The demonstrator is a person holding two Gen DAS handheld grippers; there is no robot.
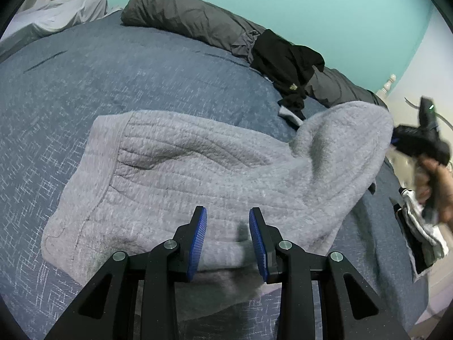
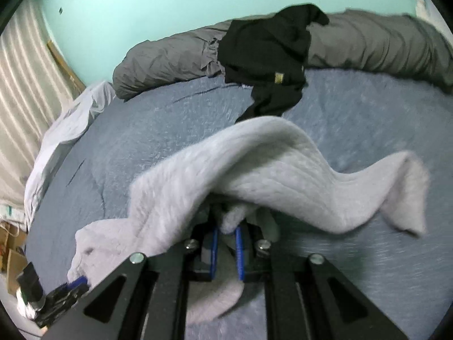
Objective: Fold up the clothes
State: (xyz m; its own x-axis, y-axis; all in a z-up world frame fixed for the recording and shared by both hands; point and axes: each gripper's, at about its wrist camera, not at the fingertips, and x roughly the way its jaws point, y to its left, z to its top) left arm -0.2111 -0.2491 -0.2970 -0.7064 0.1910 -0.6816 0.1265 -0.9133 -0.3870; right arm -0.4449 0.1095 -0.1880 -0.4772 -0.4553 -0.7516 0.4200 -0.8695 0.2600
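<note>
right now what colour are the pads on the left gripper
Blue, ribbed pads, clearest in the left wrist view.

The garment [image 1: 198, 164] is pale grey fleece, quilted in fine ribbed lines. The bed [image 1: 85, 85] cover is slate blue, flecked with short white dashes. The pillows [image 1: 184, 17] are charcoal grey. The clothes [image 1: 286, 62] lying on them are black with a small gold tag. The wall [image 1: 283, 0] is mint green. Both claws are black with blue ridged pads [image 1: 198, 240].
</note>
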